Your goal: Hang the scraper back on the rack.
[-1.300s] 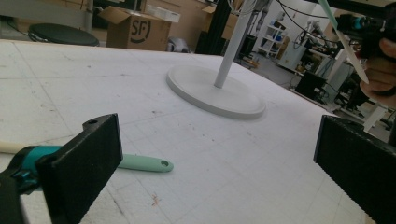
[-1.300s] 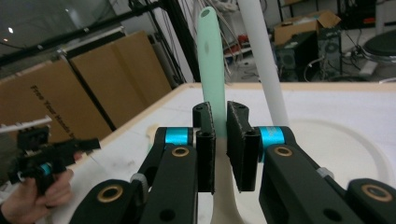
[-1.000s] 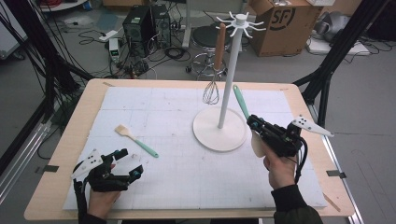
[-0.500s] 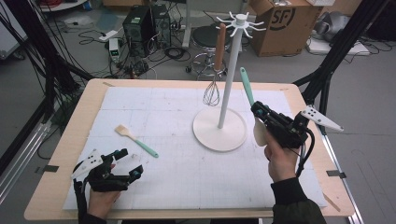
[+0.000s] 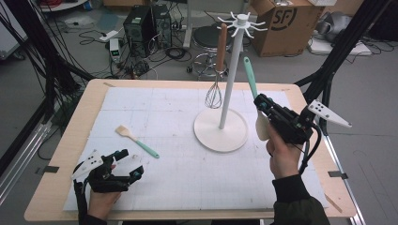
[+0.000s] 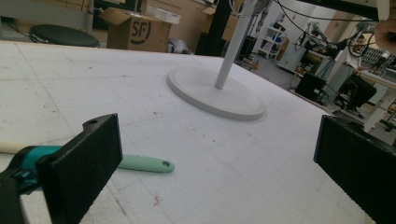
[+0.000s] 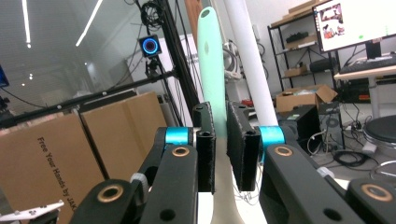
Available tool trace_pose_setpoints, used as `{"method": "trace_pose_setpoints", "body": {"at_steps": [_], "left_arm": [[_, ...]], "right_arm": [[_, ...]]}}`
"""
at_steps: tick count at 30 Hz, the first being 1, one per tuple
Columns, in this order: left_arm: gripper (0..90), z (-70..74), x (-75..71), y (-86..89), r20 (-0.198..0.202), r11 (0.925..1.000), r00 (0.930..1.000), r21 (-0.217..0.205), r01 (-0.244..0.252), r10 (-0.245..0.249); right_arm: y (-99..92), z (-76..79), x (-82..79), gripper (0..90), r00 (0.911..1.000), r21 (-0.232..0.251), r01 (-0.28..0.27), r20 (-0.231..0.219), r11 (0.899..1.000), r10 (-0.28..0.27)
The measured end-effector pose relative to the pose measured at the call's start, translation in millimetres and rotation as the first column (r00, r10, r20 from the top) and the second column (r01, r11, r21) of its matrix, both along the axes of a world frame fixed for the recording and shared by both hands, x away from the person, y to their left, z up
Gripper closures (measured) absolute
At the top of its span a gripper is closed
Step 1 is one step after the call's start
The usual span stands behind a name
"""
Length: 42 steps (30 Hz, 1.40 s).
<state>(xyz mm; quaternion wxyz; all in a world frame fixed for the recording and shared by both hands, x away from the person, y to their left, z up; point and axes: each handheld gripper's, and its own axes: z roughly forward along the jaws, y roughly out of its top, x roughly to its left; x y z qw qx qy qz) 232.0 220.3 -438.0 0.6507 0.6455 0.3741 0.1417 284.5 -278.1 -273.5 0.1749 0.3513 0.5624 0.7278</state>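
Observation:
My right gripper [image 5: 263,104] is shut on a utensil with a mint-green handle [image 5: 249,76] and a cream head [image 5: 262,127], lifted off the table to the right of the white rack [image 5: 232,70]; the handle points up and away. In the right gripper view the green handle [image 7: 211,60] rises between the pressed pads of my right gripper [image 7: 220,149], beside the rack's pole [image 7: 250,60]. A whisk [image 5: 214,93] with a wooden handle hangs from the rack. My left gripper [image 5: 129,164] rests open near the table's front left, its jaws wide [image 6: 215,168]. A brush with a green handle [image 5: 136,140] lies just beyond it.
The rack's round white base [image 5: 220,130] sits at the centre right of the white mat [image 5: 164,117]. Boxes, cables and a stool stand on the floor behind the table. Dark frame posts flank both sides of the table.
My right gripper has risen with the green-handled utensil, whose handle now points steeply up beside the rack's pole. The left gripper has kept still.

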Motion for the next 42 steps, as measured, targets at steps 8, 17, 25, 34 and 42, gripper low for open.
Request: {"method": "trace_pose_setpoints", "body": {"at_steps": [8,17,25,34,42], "left_arm": [[1.7,0.1,0.1,-0.4,-0.001,1.0,1.0,-0.003,0.0,0.0],[1.7,0.3,0.0,0.4,0.001,1.0,1.0,0.0,0.0,0.0],[1.7,0.3,0.0,0.7,0.001,1.0,1.0,-0.005,0.001,-0.001],[1.7,0.3,-0.3,1.9,-0.001,1.0,1.0,-0.006,-0.004,0.004],[1.7,0.6,-1.6,3.9,0.002,0.9999,1.0,-0.007,-0.009,0.009]], "right_arm": [[-1.0,8.4,-2.8,82.6,0.9996,0.025,0.002,0.029,1.0,-0.003],[0.4,22.5,-3.9,82.5,0.9982,0.048,-0.011,0.06,0.999,0.008],[2.9,28.5,-3.0,82.5,0.9973,0.054,-0.016,0.073,0.998,0.012],[4.2,37.0,6.4,82.4,0.9985,0.066,0.003,0.055,0.998,-0.006],[5.0,35.0,15.0,82.4,0.9997,0.064,0.001,0.024,0.998,-0.003]]}}
